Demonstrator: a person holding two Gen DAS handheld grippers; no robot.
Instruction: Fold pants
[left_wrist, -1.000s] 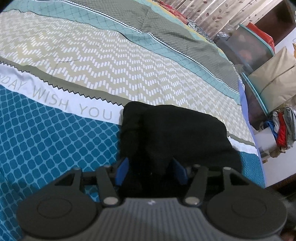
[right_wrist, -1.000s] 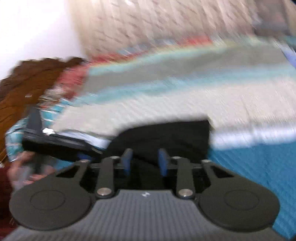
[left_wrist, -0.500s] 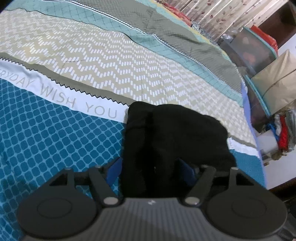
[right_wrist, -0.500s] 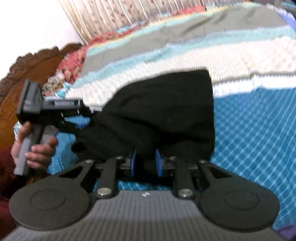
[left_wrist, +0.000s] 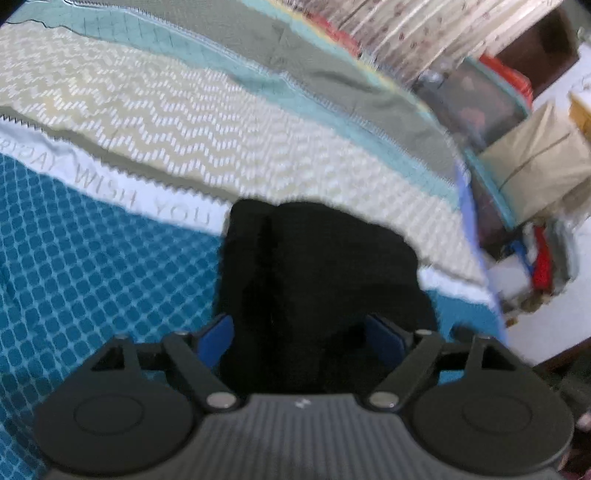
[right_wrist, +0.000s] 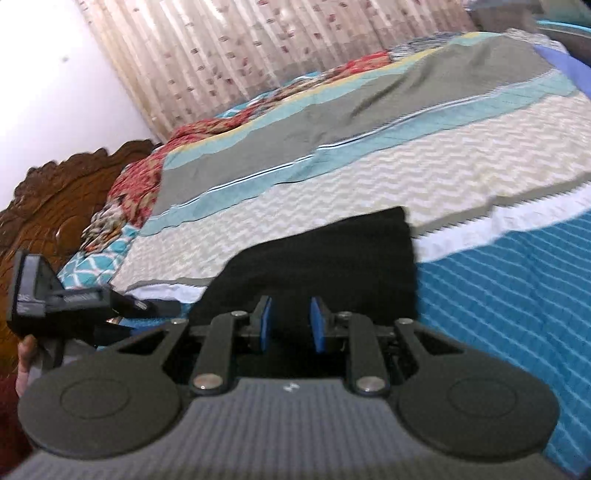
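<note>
The black pants (left_wrist: 317, 273) lie folded into a compact bundle on the patterned bedspread (left_wrist: 110, 277). My left gripper (left_wrist: 301, 338) is open, its blue pads wide apart on either side of the near edge of the bundle. In the right wrist view the pants (right_wrist: 332, 266) lie flat just ahead of my right gripper (right_wrist: 291, 323), whose blue pads stand a little apart with nothing between them. The left gripper (right_wrist: 66, 299) shows at the left edge of that view, held in a hand.
The bed's right edge (left_wrist: 476, 236) drops off to stacked boxes and bags (left_wrist: 528, 166). A carved wooden headboard (right_wrist: 55, 206) and a red patterned pillow (right_wrist: 136, 184) lie at the left. Curtains (right_wrist: 258, 48) hang behind the bed.
The right gripper let go of the pants, opened slightly and drew back as the bundle settled flat. The left gripper opened wider and shifted a little.
</note>
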